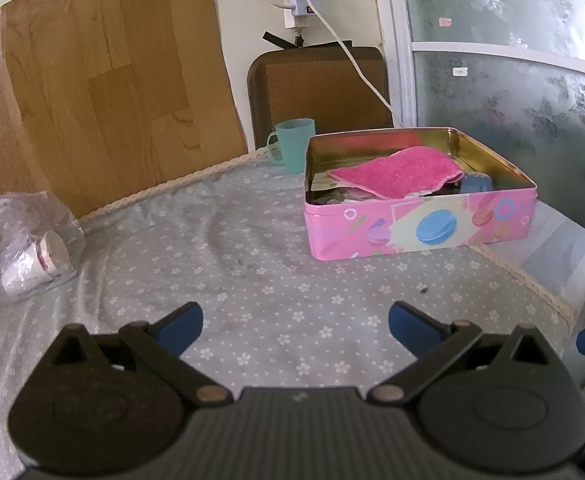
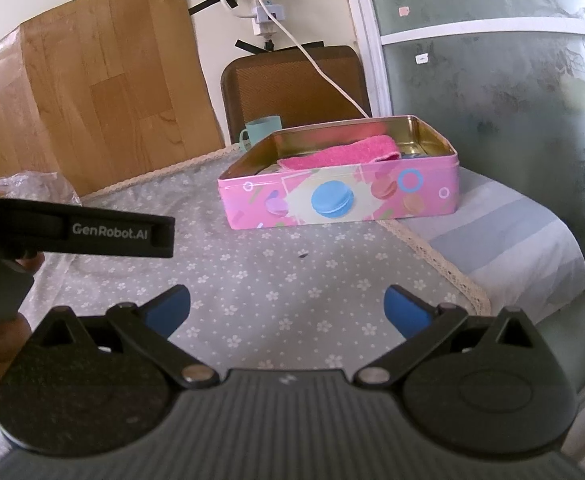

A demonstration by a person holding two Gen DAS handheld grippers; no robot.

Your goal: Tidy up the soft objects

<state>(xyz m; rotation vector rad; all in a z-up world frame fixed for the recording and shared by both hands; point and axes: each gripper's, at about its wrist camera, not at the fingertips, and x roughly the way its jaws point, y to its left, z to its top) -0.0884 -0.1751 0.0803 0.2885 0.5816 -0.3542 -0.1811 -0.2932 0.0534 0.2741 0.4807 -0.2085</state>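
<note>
A pink tin box [image 1: 420, 224] [image 2: 340, 196] with macaron prints stands open at the far right of the table. A pink cloth [image 1: 396, 174] [image 2: 340, 152] lies inside it, over a blue item [image 1: 477, 182] and other things I cannot make out. My left gripper [image 1: 295, 326] hovers open above the flowered tablecloth [image 1: 220, 264], well short of the box, with nothing between its fingers. My right gripper [image 2: 287, 306] is also open and empty, in front of the box. The left tool's body [image 2: 72, 232] shows at the left of the right wrist view, held by a hand [image 2: 4, 340].
A teal cup [image 1: 294, 144] [image 2: 262, 128] stands behind the box near a brown chair back [image 1: 320, 88]. A clear plastic bag with paper cups [image 1: 32, 248] lies at the table's left edge. A white cable [image 1: 356, 60] hangs from a wall socket. The table edge [image 2: 436, 256] runs close on the right.
</note>
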